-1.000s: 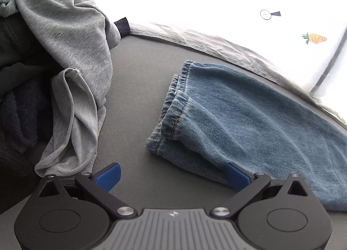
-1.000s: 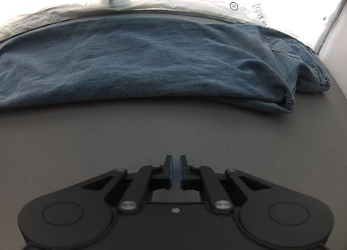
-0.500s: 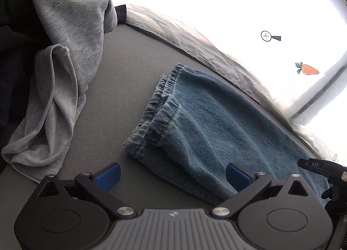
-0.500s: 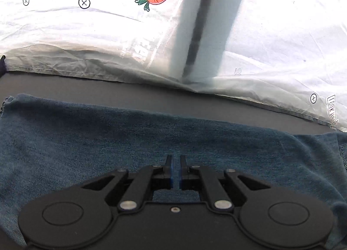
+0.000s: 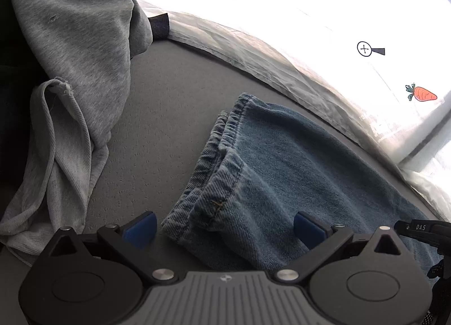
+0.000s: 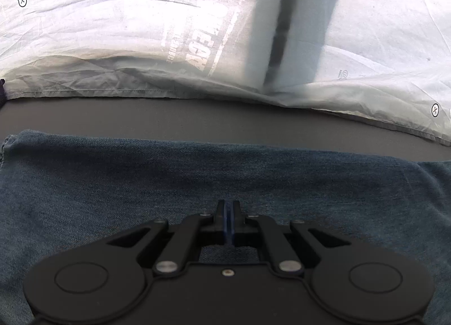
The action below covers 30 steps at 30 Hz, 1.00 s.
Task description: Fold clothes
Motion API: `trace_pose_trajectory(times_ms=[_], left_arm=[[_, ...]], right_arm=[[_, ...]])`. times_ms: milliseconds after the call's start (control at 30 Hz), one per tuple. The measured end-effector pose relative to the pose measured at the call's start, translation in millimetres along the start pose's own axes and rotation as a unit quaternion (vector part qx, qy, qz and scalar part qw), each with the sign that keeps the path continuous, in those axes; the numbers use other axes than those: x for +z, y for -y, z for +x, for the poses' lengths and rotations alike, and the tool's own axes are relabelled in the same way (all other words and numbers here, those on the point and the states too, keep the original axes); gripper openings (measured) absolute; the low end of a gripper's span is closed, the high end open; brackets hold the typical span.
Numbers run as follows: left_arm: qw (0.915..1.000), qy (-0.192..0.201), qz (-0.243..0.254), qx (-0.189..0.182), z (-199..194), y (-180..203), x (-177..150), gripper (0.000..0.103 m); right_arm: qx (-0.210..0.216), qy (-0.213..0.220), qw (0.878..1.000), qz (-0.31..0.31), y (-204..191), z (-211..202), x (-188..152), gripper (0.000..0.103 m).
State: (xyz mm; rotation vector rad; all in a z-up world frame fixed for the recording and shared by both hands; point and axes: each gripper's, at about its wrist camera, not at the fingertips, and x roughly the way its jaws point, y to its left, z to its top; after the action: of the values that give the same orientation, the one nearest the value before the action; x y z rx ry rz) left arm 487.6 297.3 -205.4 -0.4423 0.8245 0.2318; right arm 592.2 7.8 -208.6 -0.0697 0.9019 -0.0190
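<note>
Two grippers set for the cuff-end fold

Both tools are over the faded blue denim jeans [image 5: 296, 172], which lie flat, legs stacked, along the far edge of the dark grey felt desk [image 5: 157, 116], just short of the white printed sheet [image 6: 112, 43] hanging behind; cuffs point at the crumpled light grey knit sweatshirt [image 5: 76, 51] heaped at the desk's left end, a strip of bare felt between them; left gripper [image 5: 224, 230] has its blue pads spread wide, straddling the near cuff corner, not yet clamped; right gripper [image 6: 229, 224] has its fingers pressed together, nothing visibly between them, low over mid-leg, contact with denim unclear; judgement: step is grabbing the cuffs to fold them toward the waist; close the left on both stacked hems, not only the top one; right can serve as the crease line; lift low so the layers don't slide apart.
</note>
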Motion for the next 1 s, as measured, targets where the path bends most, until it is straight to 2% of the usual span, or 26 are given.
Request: trace_pose_trajectory(times_ms=[167, 333, 500, 567, 633, 700, 733, 767, 867, 1000], left_arm=[[0.9999, -0.006, -0.012, -0.005, -0.3, -1.6, 0.8, 0.102], [0.9998, -0.012, -0.009, 0.012, 2.9, 4.6, 2.2, 0.102], [0.9992, -0.015, -0.013, 0.036, 6.6, 10.8, 4.7, 0.099], [0.9979, -0.007, -0.018, 0.062, 6.0, 14.0, 5.9, 0.084], [0.9963, -0.002, -0.018, 0.084, 5.4, 16.7, 7.8, 0.061], [0.9972, -0.005, -0.027, 0.070, 4.7, 13.8, 10.2, 0.047], [0.9978, -0.008, -0.034, 0.056, 4.3, 11.5, 11.6, 0.034], [0.9981, -0.011, -0.041, 0.045, 3.7, 10.0, 13.0, 0.030], [0.9983, -0.008, -0.043, 0.039, -3.1, 16.9, 16.4, 0.027], [0.9995, 0.011, -0.022, 0.021, -20.7, 40.9, 20.8, 0.026]], right_arm=[[0.006, -0.005, 1.000, 0.010, 1.4, -26.4, -31.3, 0.003], [0.025, -0.017, 0.999, 0.042, 8.7, -65.6, -76.8, 0.003], [0.035, -0.025, 0.998, 0.043, 10.9, -91.1, -100.8, 0.003], [0.040, -0.028, 0.998, 0.051, 12.9, -92.4, -103.0, 0.003], [0.043, -0.031, 0.997, 0.063, 14.9, -90.4, -101.4, 0.003], [0.045, -0.033, 0.996, 0.072, 16.3, -89.1, -100.4, 0.003], [0.046, -0.033, 0.996, 0.074, 16.5, -88.4, -100.4, 0.003], [0.048, -0.033, 0.995, 0.076, 16.8, -87.7, -100.5, 0.003], [0.062, -0.040, 0.993, 0.096, 24.4, -85.4, -98.4, 0.003], [0.077, -0.054, 0.981, 0.169, 50.2, -85.4, -95.0, 0.003]])
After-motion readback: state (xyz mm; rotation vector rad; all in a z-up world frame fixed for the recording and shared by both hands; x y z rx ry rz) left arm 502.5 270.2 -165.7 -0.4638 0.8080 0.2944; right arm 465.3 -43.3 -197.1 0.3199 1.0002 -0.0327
